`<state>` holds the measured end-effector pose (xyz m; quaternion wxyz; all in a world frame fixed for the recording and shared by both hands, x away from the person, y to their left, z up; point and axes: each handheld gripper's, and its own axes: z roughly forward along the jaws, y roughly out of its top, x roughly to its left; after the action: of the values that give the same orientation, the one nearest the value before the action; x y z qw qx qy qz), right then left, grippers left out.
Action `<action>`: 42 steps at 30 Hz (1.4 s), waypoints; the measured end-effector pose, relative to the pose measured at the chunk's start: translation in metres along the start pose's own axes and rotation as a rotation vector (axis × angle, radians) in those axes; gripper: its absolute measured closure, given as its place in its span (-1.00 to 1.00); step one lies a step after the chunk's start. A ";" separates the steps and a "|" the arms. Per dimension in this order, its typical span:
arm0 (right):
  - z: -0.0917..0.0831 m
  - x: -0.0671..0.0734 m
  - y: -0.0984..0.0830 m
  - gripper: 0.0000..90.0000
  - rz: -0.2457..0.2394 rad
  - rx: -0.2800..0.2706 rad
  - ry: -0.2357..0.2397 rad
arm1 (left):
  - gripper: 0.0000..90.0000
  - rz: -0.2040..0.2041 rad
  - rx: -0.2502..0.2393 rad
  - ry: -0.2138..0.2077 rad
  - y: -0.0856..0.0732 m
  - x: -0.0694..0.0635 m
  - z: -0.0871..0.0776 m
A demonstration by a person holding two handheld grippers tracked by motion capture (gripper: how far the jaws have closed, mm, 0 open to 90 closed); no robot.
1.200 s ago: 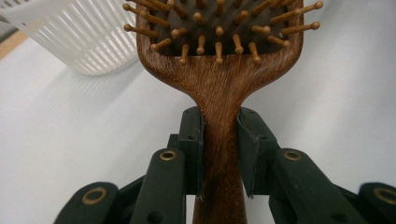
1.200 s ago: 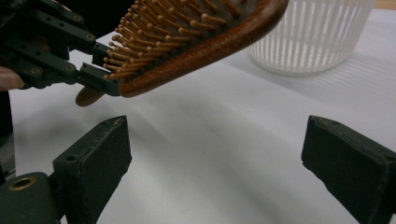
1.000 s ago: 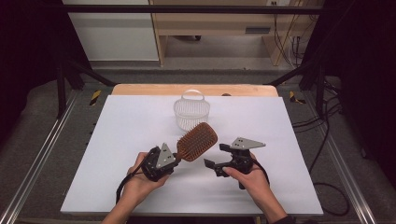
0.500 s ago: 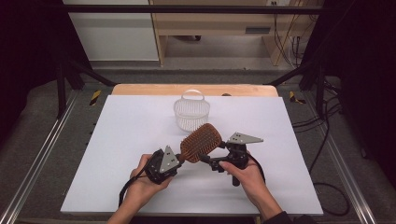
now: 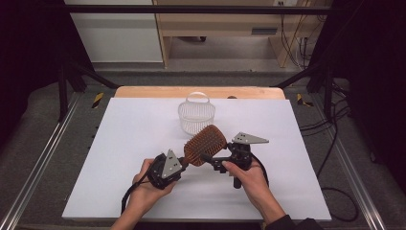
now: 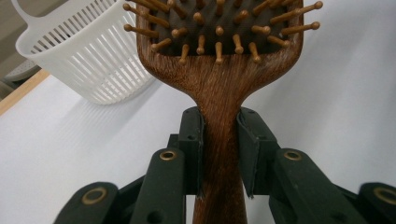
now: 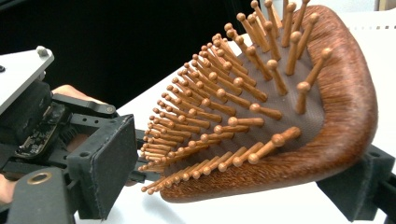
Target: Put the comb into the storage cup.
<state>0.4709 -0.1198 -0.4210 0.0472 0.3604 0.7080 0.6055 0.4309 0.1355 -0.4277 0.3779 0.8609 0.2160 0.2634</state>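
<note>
The wooden paddle hairbrush looks stiff and light. The left gripper clamps its smooth handle; the right gripper, jaws just closing, straddles the head without pinching it.

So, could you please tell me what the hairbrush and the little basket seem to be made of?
Hairbrush: apparently wood with a smooth reddish-brown finish and visible grain; its round-tipped pins look wooden too, set in a dark, probably rubber pad. Basket: likely white plastic, with thin moulded slats.

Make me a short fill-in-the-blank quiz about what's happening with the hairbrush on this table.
1. The left gripper is shut on the hairbrush by its ____.
2. The right gripper's jaws stand on either side of the hairbrush's ____.
3. Behind the hairbrush stands a white ____.

Missing words: handle; head; basket
</note>
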 end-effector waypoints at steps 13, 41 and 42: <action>0.003 0.002 0.007 -0.49 0.042 -0.053 0.028 | 0.62 0.005 -0.057 0.034 0.003 -0.003 -0.004; 0.015 0.013 0.026 0.12 0.150 -0.123 0.050 | 0.62 -0.078 -0.117 0.026 -0.004 0.009 -0.007; 0.015 0.015 0.027 0.14 0.147 -0.127 0.049 | 0.62 -0.082 -0.121 0.026 -0.004 0.010 -0.008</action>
<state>0.4798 -0.0986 -0.3958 0.0081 0.3929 0.6406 0.6597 0.4331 0.1480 -0.4236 0.4369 0.8233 0.2397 0.2717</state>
